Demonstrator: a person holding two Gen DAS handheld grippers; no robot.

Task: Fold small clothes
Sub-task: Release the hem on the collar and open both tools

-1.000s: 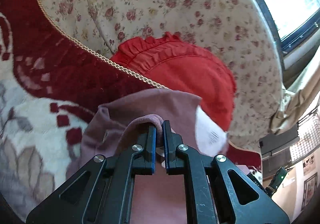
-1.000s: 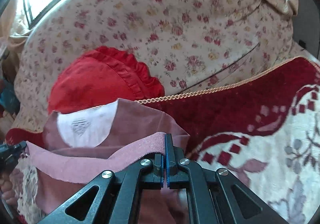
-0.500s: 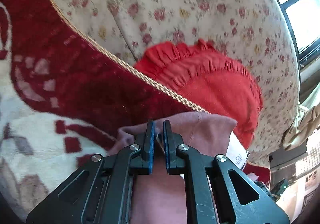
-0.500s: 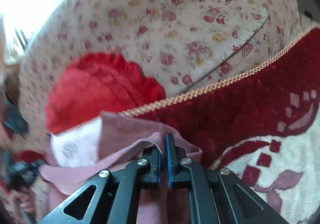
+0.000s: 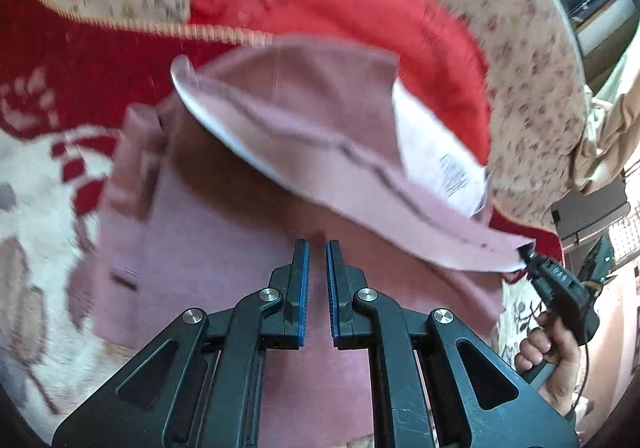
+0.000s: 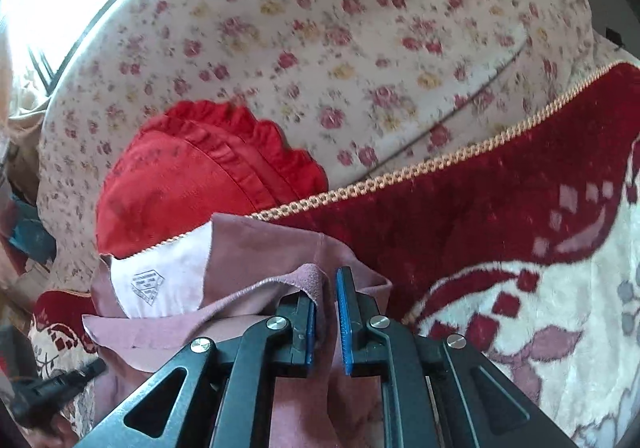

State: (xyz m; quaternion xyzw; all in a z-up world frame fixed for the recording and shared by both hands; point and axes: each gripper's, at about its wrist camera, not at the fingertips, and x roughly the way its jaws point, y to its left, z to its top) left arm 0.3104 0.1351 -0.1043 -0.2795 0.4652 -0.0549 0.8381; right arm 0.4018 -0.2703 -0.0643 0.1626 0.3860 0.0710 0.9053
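Garment status: pink top [image 5: 224,248] lies on the red-and-cream blanket [image 6: 480,208], its far edge near the blanket's gold braid, with the red frilled cushion [image 6: 180,184] and floral sofa back [image 6: 360,28] beyond. Left gripper [image 5: 317,248] is above the flat body of the top with its jaws almost together, only a thin slit between the blue pads, and no cloth visible in that slit. Left view is motion-blurred, so stitching and the small dark mark low on the left side of the cloth can't be read. One flap of the top is lifted off the rest and runs out to the right edge of that view, where its corner meets the tip of the other tool, gripped by the right hand [image 5: 552,344]; contact there is too small and smeared to judge. Right gripper [image 6: 327,280] has just been opening: there is a clear gap between the pads, and the folded hem lies against the inner face of one finger without reaching the other. White neck label [image 6: 160,280] shows a printed mark, not legible. Lower part of the top is hidden behind both gripper frames. Dark blurred object at the bottom left corner of the right view can't be identified
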